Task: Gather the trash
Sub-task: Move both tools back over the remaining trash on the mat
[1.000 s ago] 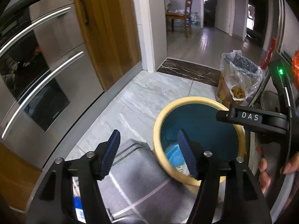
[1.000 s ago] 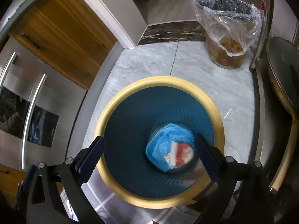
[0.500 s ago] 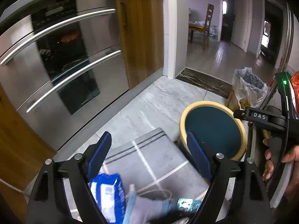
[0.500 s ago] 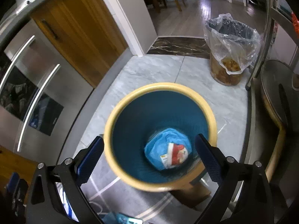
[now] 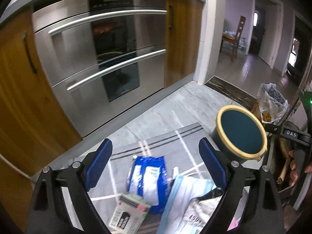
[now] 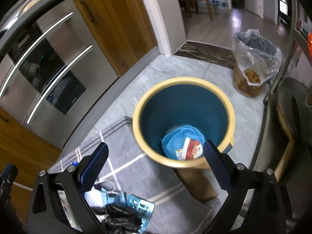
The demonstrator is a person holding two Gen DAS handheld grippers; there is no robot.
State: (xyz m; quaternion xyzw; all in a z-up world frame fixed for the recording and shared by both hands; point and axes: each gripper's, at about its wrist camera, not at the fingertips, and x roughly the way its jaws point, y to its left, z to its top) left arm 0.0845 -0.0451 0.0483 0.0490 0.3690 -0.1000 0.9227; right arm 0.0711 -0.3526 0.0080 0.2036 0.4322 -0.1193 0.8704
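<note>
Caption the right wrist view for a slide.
Open right tool above the bin, which holds a blue bag and red wrapper; more trash on the rug.

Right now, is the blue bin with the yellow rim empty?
Not empty. The right wrist view shows a blue bag and a red-and-white packet at the bottom of the bin.

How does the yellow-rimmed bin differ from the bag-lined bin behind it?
The yellow-rimmed bin has a bare teal inside; the bag-lined bin wears a loose clear plastic bag over its rim. The yellow-rimmed bin holds a blue bag and a red-and-white packet at the bottom; the bag-lined bin shows brownish scraps. The yellow-rimmed bin looks wider and stands nearer the rug. Both stand upright and open.
</note>
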